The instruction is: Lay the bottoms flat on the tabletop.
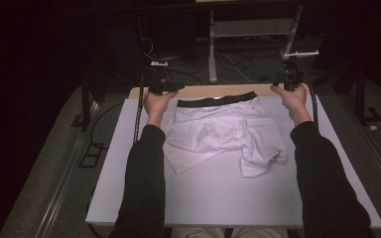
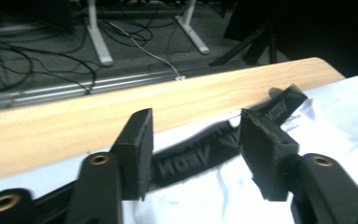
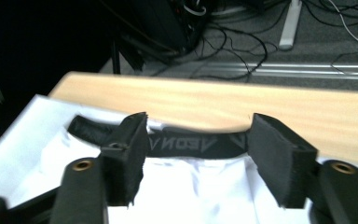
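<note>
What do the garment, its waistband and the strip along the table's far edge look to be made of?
Boxer briefs: soft white knit, probably cotton; it creases and rumples. Waistband: black woven elastic, matte, with grey lettering. Far edge strip: light wood or wood-look laminate, showing grain. Both grippers, the left and right, hang open above the waistband.

Left gripper (image 2: 193, 149) over the waistband

Its two black jaws stand apart above the black lettered waistband (image 2: 223, 140) of white underwear (image 2: 214, 200), which lies on a white sheet (image 2: 349, 100) beside the table's wooden edge (image 2: 121, 116).
</note>
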### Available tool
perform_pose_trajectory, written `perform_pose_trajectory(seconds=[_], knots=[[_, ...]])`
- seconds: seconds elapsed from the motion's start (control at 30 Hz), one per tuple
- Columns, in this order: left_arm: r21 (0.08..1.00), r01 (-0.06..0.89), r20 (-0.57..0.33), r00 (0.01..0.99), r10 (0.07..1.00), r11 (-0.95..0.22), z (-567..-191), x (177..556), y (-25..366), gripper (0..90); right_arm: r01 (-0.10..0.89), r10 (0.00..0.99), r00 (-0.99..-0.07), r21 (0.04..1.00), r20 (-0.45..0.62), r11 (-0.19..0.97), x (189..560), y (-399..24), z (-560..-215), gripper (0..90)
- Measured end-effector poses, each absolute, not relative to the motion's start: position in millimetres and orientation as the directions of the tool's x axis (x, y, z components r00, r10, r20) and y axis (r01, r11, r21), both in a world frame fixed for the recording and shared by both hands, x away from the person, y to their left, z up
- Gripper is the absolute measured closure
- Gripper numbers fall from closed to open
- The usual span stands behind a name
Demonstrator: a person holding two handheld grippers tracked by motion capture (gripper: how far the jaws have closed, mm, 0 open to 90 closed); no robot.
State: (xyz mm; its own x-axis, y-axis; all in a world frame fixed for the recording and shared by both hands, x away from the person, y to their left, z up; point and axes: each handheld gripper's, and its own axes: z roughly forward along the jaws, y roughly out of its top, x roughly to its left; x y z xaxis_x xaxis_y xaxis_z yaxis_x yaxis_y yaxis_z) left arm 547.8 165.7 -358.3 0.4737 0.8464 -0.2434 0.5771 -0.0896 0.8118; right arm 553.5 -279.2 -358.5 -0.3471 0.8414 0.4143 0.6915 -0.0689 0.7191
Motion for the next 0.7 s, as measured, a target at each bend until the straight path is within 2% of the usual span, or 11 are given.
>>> perform_pose_trajectory(seconds=[0.1, 0.17, 0.23, 0.33, 0.37, 0.4, 0.53, 0.57, 0.67, 0.7], knots=[[0.801, 0.598, -0.332, 0.480, 0.812, -0.025, -370, 542, 172, 37.4, 0.701, 0.840, -0.354, 0.711, 0.411, -0.052, 546, -280, -368, 28.5], [0.803, 0.595, -0.352, 0.495, 0.795, -0.015, -374, 538, 173, 32.2, 0.701, 0.827, -0.364, 0.711, 0.428, -0.059, 536, -283, -370, 22.8], [0.795, 0.607, -0.393, 0.507, 0.767, 0.006, -375, 533, 174, 29.9, 0.696, 0.825, -0.366, 0.715, 0.431, -0.065, 533, -284, -370, 21.2], [0.808, 0.589, -0.405, 0.523, 0.750, 0.025, -374, 525, 173, 25.3, 0.683, 0.813, -0.378, 0.726, 0.443, -0.079, 522, -286, -368, 17.7], [0.807, 0.589, -0.418, 0.532, 0.736, 0.033, -373, 521, 172, 20.5, 0.679, 0.809, -0.384, 0.730, 0.445, -0.079, 516, -288, -368, 16.1], [0.807, 0.590, -0.426, 0.538, 0.727, 0.037, -372, 519, 171, 20.5, 0.679, 0.809, -0.384, 0.730, 0.445, -0.079, 516, -288, -368, 16.1], [0.814, 0.580, -0.441, 0.574, 0.690, 0.037, -368, 506, 168, 10.6, 0.678, 0.812, -0.387, 0.732, 0.437, -0.071, 504, -291, -368, 13.8], [0.813, 0.581, -0.444, 0.582, 0.681, 0.034, -367, 504, 167, 10.6, 0.677, 0.812, -0.389, 0.733, 0.434, -0.067, 502, -292, -368, 11.9], [0.810, 0.586, -0.425, 0.609, 0.669, -0.018, -364, 498, 161, 1.5, 0.686, 0.828, -0.379, 0.726, 0.414, -0.049, 495, -293, -366, 0.0], [0.811, 0.584, -0.418, 0.617, 0.667, -0.031, -363, 495, 159, 0.1, 0.690, 0.834, -0.375, 0.722, 0.405, -0.040, 492, -294, -366, 0.0]])
